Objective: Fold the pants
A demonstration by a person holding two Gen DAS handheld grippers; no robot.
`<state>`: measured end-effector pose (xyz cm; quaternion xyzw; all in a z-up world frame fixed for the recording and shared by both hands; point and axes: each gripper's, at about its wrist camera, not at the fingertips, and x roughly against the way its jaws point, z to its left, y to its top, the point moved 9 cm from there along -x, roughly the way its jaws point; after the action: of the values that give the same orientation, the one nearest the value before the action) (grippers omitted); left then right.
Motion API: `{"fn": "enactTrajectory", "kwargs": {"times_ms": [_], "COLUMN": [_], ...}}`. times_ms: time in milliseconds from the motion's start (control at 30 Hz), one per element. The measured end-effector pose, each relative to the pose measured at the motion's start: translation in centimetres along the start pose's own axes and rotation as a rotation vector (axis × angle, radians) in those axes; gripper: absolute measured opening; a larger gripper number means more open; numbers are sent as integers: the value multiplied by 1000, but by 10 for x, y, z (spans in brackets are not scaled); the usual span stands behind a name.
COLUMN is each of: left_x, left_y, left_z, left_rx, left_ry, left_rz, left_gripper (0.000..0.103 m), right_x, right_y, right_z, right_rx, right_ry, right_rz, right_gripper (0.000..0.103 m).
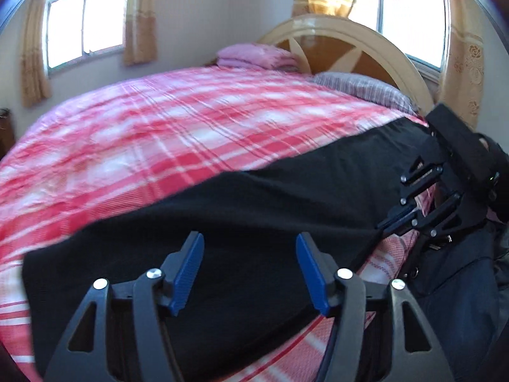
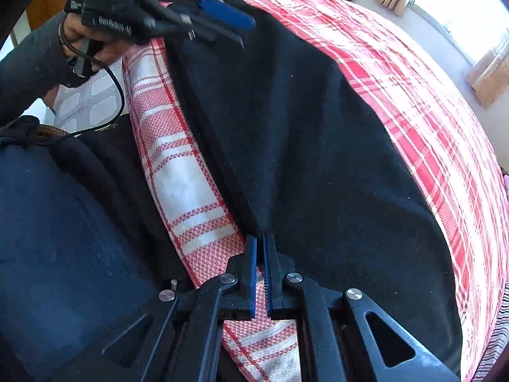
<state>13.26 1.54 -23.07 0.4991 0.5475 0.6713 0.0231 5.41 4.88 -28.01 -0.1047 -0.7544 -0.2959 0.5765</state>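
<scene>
Garment: black soft-knit pants [image 2: 318,146], flat on my red-and-white plaid bedspread [image 1: 159,133], long axis running from right gripper to left.
Right gripper [image 2: 261,248]: pressed together, pinching the near corner.
Left gripper [image 1: 249,270]: spread wide, directly above the far end, holding nothing.

Plain black fabric pants [image 1: 241,203] on red-and-white plaid bedspread [image 1: 152,133]; blue ribbed finger pads [image 1: 187,273]; folded pink blanket [image 1: 254,55]; grey striped pillow [image 1: 366,87].

Right tongs [image 2: 261,248] at 6 o'clock, pinched on pants [image 2: 302,146] edge. Left tongs [image 2: 235,28] at 11 o'clock, spread over pants. Bed [image 2: 397,73] beneath.
</scene>
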Motion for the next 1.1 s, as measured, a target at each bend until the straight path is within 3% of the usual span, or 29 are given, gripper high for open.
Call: {"fn": "enactTrajectory", "kwargs": {"times_ms": [100, 167, 300, 433, 567, 700, 867, 967, 1100], "left_x": [-20, -18, -12, -15, -21, -19, -17, -15, -15], "left_y": [-25, -31, -37, -42, -41, -41, -41, -40, -39], "left_z": [-16, -22, -31, -36, -40, -40, -39, -38, -36], "left_rx": [9, -15, -32, -79, -92, -97, -80, -81, -66], "left_ry": [-50, -26, -27, -8, -9, -17, -38, -37, -50], "left_rz": [102, 78, 104, 114, 114, 112, 92, 87, 81], "left_gripper": [64, 70, 76, 82, 88, 89, 89, 89, 89], "right_x": [4, 4, 4, 29, 37, 17, -29, -47, -49], "right_y": [2, 1, 0, 23, 58, 92, 113, 117, 122], "right_z": [2, 3, -3, -37, -88, -127, -153, -152, -139], "right_rx": [19, 41, 59, -90, -351, -543, -719, -784, -792], "right_ry": [18, 26, 58, 163, 291, 349, 455, 566, 688], "right_rz": [2, 13, 39, -45, -152, -202, -176, -157, -144], "right_gripper": [4, 4, 4, 6, 8, 9, 10, 37, 39]}}
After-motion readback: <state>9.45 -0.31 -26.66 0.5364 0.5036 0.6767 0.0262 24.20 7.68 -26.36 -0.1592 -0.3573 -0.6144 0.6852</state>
